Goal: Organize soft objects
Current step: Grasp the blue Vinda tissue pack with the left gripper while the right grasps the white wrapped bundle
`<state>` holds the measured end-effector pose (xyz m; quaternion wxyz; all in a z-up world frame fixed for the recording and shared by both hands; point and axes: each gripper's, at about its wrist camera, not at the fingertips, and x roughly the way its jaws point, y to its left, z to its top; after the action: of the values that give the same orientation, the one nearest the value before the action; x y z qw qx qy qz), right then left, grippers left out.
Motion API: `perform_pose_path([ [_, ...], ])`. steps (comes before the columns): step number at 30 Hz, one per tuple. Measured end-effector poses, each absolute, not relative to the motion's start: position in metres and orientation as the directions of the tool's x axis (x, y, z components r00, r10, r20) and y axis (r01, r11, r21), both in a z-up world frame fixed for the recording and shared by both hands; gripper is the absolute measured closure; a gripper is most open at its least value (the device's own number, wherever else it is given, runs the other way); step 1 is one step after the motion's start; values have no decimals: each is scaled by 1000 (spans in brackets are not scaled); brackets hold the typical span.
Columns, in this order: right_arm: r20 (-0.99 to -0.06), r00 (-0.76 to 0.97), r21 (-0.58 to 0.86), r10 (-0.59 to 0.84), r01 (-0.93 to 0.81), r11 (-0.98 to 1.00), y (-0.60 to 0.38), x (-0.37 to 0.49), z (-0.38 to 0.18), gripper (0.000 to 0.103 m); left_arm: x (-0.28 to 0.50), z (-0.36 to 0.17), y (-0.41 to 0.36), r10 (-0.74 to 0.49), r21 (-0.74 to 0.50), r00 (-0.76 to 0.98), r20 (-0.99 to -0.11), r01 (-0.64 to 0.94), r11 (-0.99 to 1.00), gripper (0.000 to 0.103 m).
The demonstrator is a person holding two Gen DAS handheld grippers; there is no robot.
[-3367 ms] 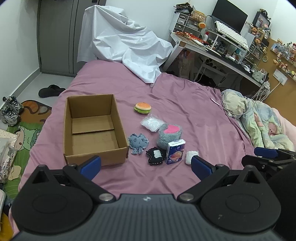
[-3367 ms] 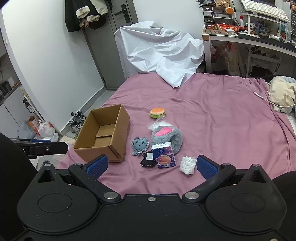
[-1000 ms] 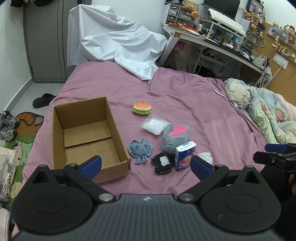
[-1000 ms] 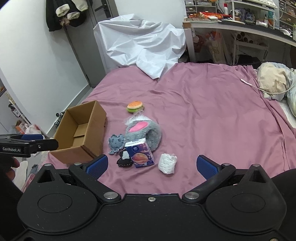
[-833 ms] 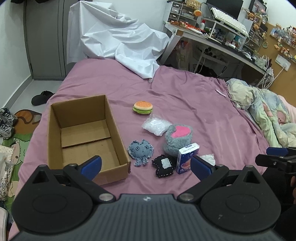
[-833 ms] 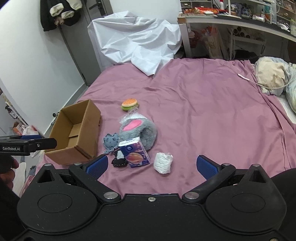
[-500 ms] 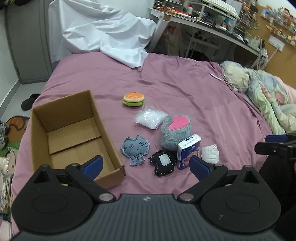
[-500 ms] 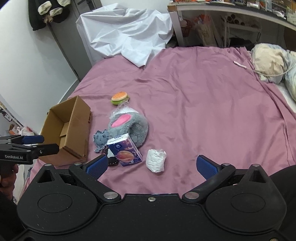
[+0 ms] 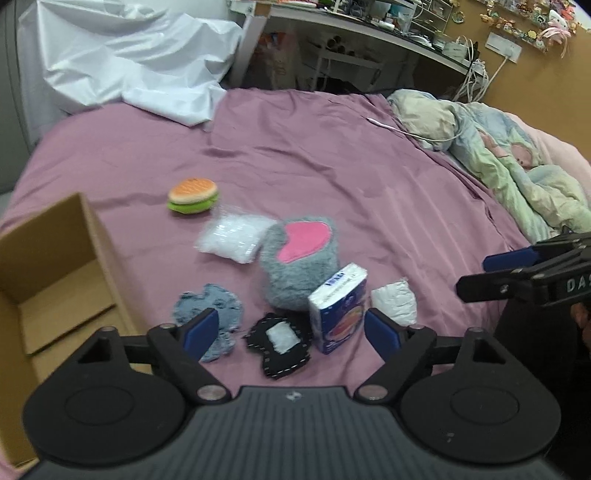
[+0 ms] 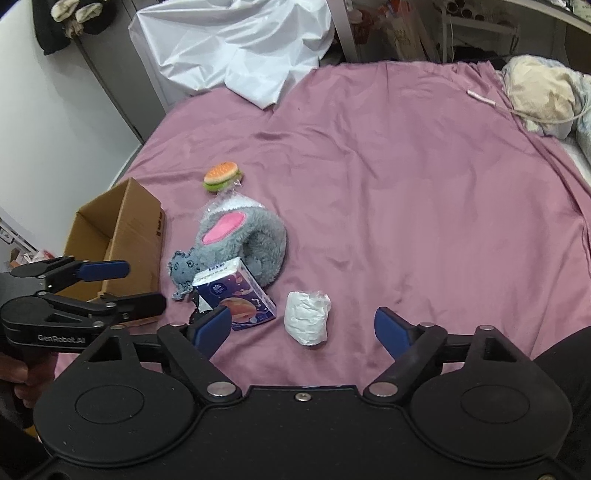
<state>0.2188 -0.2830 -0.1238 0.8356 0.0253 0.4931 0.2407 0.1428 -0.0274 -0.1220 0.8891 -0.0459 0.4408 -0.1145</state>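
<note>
Soft objects lie on the purple bed: a burger toy (image 9: 192,195) (image 10: 221,176), a clear bag of white stuffing (image 9: 236,238), a grey plush with a pink patch (image 9: 300,266) (image 10: 243,240), a blue denim octopus (image 9: 208,312) (image 10: 181,266), a black patch with a white centre (image 9: 281,345), a blue tissue pack (image 9: 338,297) (image 10: 236,295) and a white wad (image 9: 393,301) (image 10: 307,317). My left gripper (image 9: 291,332) is open above the black patch. My right gripper (image 10: 303,326) is open just before the white wad.
An open, empty cardboard box (image 9: 44,273) (image 10: 118,229) stands left of the objects. A white sheet (image 9: 122,62) is heaped at the far end of the bed. A rumpled quilt (image 9: 517,162) lies on the right. A desk (image 9: 369,33) stands behind.
Both grippers have moved forward and down toward the cluster of objects, which now looks larger. Both stay open and empty. The objects have not moved.
</note>
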Motion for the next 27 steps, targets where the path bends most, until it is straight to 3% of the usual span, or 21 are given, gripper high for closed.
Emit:
perform_pose_path([
  [9,-835,349,304,425,-352,885,-272,228,-146,31,163,-142,-35,-307,-253,563,-767,173,952,37],
  [16,-856,290,341,428,-305,889,-273,240,-171,42,178,-160,-41,-356,-308,539,-763,179,934,41],
  [18,-860,279,348,428,-294,890,-274,243,-178,43,181,-167,-42,-359,-324,525,-771,161,932,48],
  [27,-864,251,350,437,-326,878,-265,251,-192,43,184,-184,-38,-418,-410,512,-751,135,902,61],
])
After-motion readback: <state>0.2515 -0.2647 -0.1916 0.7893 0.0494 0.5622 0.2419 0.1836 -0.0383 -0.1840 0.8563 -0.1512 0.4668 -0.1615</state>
